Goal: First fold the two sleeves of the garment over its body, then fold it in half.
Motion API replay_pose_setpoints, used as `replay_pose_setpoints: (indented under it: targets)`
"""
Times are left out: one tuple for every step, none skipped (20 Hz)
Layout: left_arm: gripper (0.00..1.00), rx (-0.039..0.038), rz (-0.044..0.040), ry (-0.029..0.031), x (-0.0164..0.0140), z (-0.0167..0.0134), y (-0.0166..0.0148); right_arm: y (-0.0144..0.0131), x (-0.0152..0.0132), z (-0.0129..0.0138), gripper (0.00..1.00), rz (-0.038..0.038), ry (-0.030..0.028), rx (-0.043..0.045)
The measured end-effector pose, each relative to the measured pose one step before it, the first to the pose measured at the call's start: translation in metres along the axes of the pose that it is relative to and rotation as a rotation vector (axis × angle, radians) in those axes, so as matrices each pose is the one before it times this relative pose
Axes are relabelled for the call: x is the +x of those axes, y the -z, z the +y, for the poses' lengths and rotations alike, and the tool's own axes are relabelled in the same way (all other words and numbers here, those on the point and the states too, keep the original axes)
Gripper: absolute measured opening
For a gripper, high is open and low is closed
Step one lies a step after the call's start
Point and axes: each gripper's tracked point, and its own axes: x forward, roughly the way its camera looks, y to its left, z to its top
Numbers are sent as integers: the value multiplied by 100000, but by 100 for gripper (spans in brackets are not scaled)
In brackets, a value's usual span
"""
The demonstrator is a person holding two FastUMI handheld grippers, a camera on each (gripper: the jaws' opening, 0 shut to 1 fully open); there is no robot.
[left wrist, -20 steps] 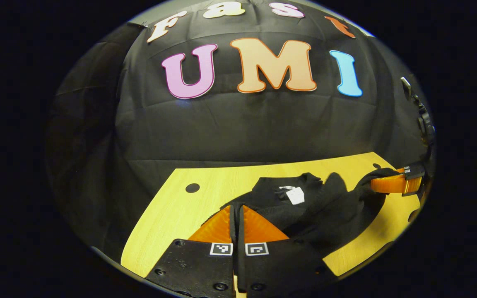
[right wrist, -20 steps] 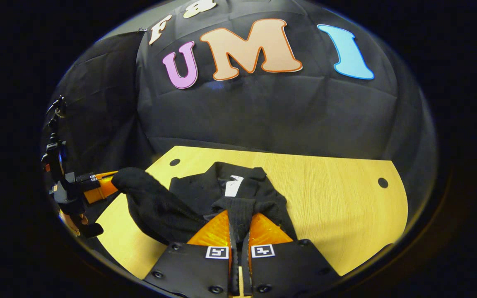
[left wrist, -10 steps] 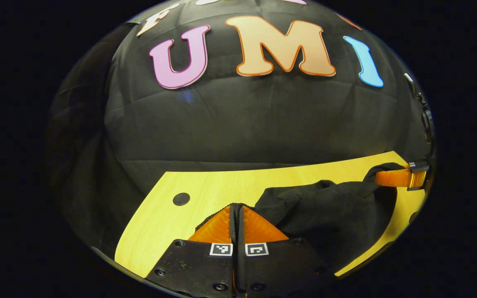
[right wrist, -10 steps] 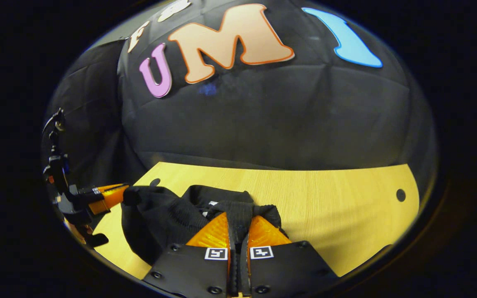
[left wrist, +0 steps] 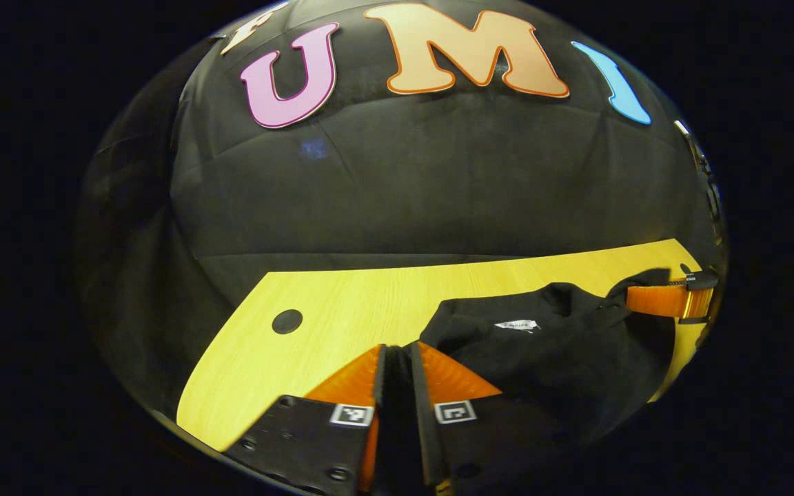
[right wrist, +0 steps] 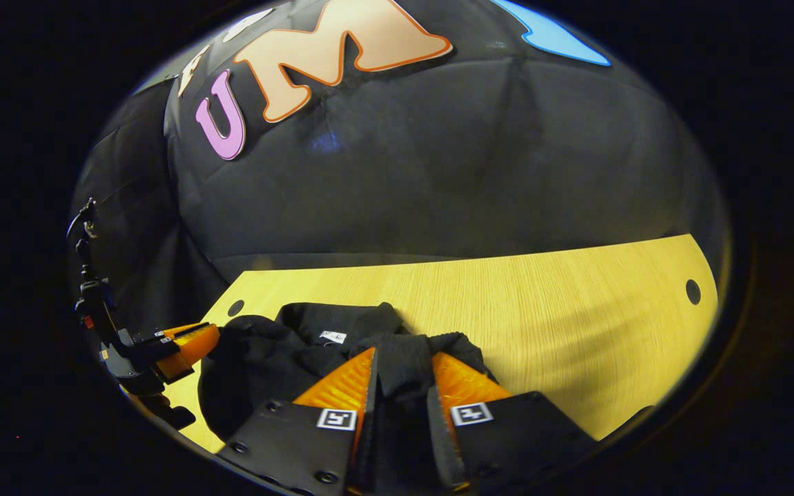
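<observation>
A: Where is the garment (right wrist: pixel 280 358) now?

B: It lies bunched on the yellow counter (right wrist: pixel 562 310), at about 7 o'clock in the right gripper view and at about 4 o'clock in the left gripper view. A small white label (left wrist: pixel 517 324) shows on top of the dark cloth.

A: And the right gripper (right wrist: pixel 402 375)?

B: Its jaws stand a little apart, with a thick band of black knit between the orange fingers (right wrist: pixel 342 382). The cloth fills the gap, so I judge it pinched, though loosely. In the left gripper view the same tool (left wrist: pixel 666 301) sits at 3 o'clock with cloth draped at its tip.

A: The left gripper (left wrist: pixel 397 365)?

B: Narrowly parted. The gap looks dark, yet I cannot tell whether that is cloth or shadow, so its hold is unclear. In the right gripper view it sits at 8 o'clock, just beside the garment's edge.

A: Why hold it at both sides?

B: My guess is that the two tools carry one edge over together so the fold lands even. The half-fold looks nearly laid down.

A: The risk?

B: The knit is soft and could slump into a heap once let go.
</observation>
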Motion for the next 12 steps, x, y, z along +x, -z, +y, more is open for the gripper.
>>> replay_pose_setpoints:
  targets:
    - [34, 332, 290, -1669, -227, 282, 77, -298, -335, -249, 52, -820, 1716, -1040]
    - [54, -619, -105, -199, -527, -6, -264, -374, -716, -140, 76, -973, 1207, -1209]
    - [74, -1533, -778, 215, -541, -23, -314, -207, -138, 114, 100, -514, 245, -663]
    - [75, -1382, -725, 191, -607, 15, -523, -274, -603, 130, 97, -592, 663, -550]
    - [78, -1006, -798, 350, -672, 30, -350, -402, -786, 261, 98, -818, 395, -884]
    - [82, -664, -1121, 6, -761, 217, -533, -499, -835, 173, 99, -1427, 1006, -1014]
    - [77, -305, -1461, -330, -925, 316, -448, -524, -908, 229, 96, -1801, 763, -1424]
    - [88, -19, -2044, -399, -1033, 384, -580, -484, -1030, 278, 96, -1803, 392, -1351]
    - [91, -151, -2317, 39, -985, 229, -774, -422, -1271, 232, 99, -1871, 391, -1039]
    - [94, -5, -2225, 694, -841, 214, -777, -419, -1206, 333, 99, -2066, 368, -625]
    - [94, 331, -1560, 1115, -1234, -19, -535, -290, -1518, 394, 99, -1416, 582, -72]
    - [94, 768, -1865, 867, -1149, 32, -568, -194, -1618, 543, 99, -1362, -87, 513]
